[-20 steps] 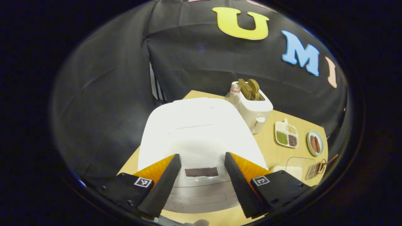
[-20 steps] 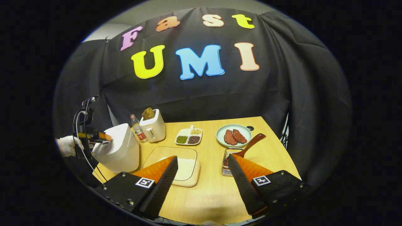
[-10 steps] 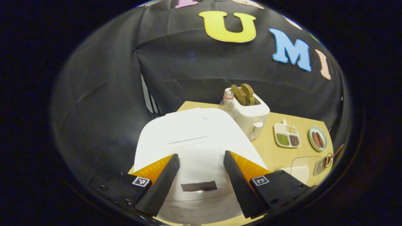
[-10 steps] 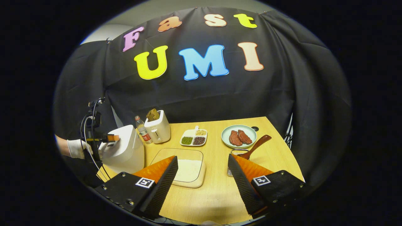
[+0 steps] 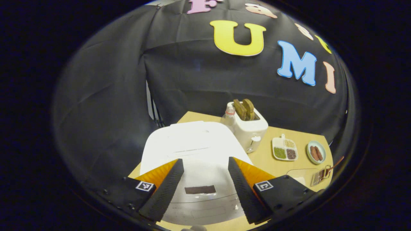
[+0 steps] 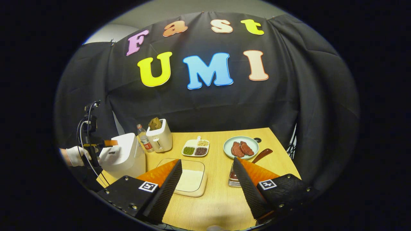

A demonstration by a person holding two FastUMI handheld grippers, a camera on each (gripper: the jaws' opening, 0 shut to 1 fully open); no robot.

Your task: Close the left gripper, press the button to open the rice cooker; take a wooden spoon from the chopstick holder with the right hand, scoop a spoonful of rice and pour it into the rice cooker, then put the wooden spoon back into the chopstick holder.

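Observation:
The white rice cooker (image 5: 196, 150) stands with its lid down, just ahead of and below my left gripper (image 5: 203, 192), which is open with its fingers astride the cooker's dark front panel (image 5: 200, 189), not touching it. In the right gripper view the cooker (image 6: 123, 157) is at the table's left, with a gloved hand (image 6: 75, 156) holding the left gripper (image 6: 109, 142) at its top. My right gripper (image 6: 205, 189) is open above the near table, holding nothing. The wooden spoon (image 6: 261, 155) leans in the chopstick holder (image 6: 236, 178). A tray of rice (image 6: 189, 179) lies between cooker and holder.
Behind the cooker stand a bottle (image 6: 144, 138) and a white toaster (image 6: 159, 138) with bread in it. A divided dish of beans (image 6: 195, 148) and a plate of meat (image 6: 240, 147) sit at the back of the wooden table (image 6: 218, 205). Black cloth encloses the booth.
The left gripper has drawn back and tilted up a little, so the cooker looks smaller and lower. The right gripper's view has shifted slightly. Both grippers stay open.

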